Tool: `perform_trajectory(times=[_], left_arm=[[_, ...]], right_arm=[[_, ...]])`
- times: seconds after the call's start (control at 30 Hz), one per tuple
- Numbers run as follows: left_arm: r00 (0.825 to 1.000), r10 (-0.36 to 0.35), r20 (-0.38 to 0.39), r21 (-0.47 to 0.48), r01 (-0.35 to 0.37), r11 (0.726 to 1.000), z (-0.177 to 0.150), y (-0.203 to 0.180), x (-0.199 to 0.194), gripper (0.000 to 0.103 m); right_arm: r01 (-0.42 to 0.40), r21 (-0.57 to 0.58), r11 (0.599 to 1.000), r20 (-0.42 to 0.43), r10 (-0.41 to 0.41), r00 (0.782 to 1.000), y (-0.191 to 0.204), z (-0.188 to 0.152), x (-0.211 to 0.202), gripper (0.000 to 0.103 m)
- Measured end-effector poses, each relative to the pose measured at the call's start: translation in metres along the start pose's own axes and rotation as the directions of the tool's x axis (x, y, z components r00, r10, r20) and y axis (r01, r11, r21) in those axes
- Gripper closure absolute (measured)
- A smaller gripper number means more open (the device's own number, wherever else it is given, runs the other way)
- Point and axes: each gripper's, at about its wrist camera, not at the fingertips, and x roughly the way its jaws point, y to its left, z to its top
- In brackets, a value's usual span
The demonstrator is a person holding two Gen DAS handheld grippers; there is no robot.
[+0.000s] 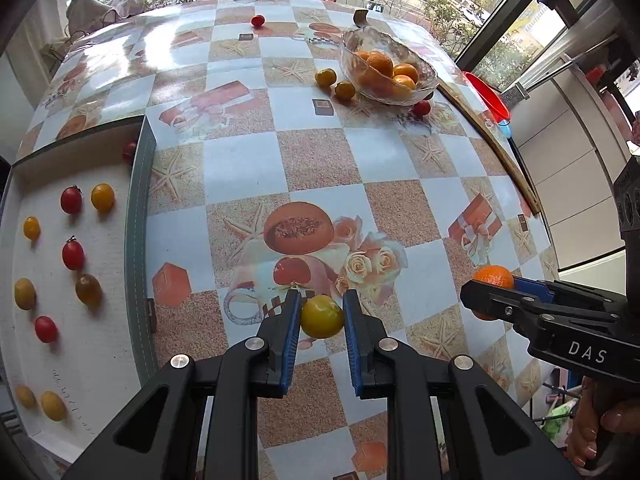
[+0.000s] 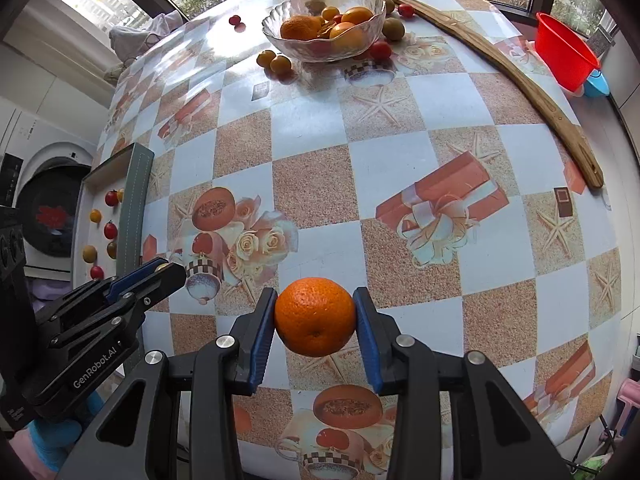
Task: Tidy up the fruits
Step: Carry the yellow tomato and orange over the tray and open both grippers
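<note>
Both grippers loaded, fruit held above the checkered table.

Left wrist view: left gripper (image 1: 322,314) clamps a yellow tomato (image 1: 322,316) at lower centre; wide bare table (image 1: 240,168) ahead. Tray (image 1: 138,216) along the left edge holds red and yellow tomatoes, its near end cut off by the frame. Glass bowl (image 1: 390,66) upper right holds oranges, loose tomatoes beside it. Right gripper (image 1: 490,294) enters lower right, mostly hiding its orange (image 1: 494,276).

Right wrist view: right gripper (image 2: 315,318) grips the orange (image 2: 315,317) at lower centre, open table beyond. Bowl (image 2: 324,20) at top centre; wooden strip (image 2: 500,68) runs along the right table edge, red basin (image 2: 564,56) past it. Left gripper (image 2: 172,270) at lower left, its tomato not visible here.
</note>
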Motion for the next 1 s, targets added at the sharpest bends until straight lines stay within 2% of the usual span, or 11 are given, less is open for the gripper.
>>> perform_trajectory(times=[0.6, 0.83, 1.0], left_arm=[[0.994, 0.053, 0.092, -0.146, -0.039, 0.988, -0.005, 0.047, -0.047, 0.080], [0.987, 0.099, 0.126, -0.230, -0.068, 0.971, -0.016, 0.078, -0.062, 0.080], [0.983, 0.135, 0.121, -0.309, -0.092, 0.947, -0.033, 0.109, -0.069, 0.080]], right_arm=[[-0.056, -0.086, 0.995, -0.036, 0.053, 0.998, 0.032, 0.009, 0.017, 0.061], [-0.073, -0.172, 0.982, -0.054, 0.065, 0.996, 0.066, 0.020, 0.022, 0.061], [-0.118, -0.244, 0.963, -0.078, 0.102, 0.992, 0.104, 0.031, 0.031, 0.061]])
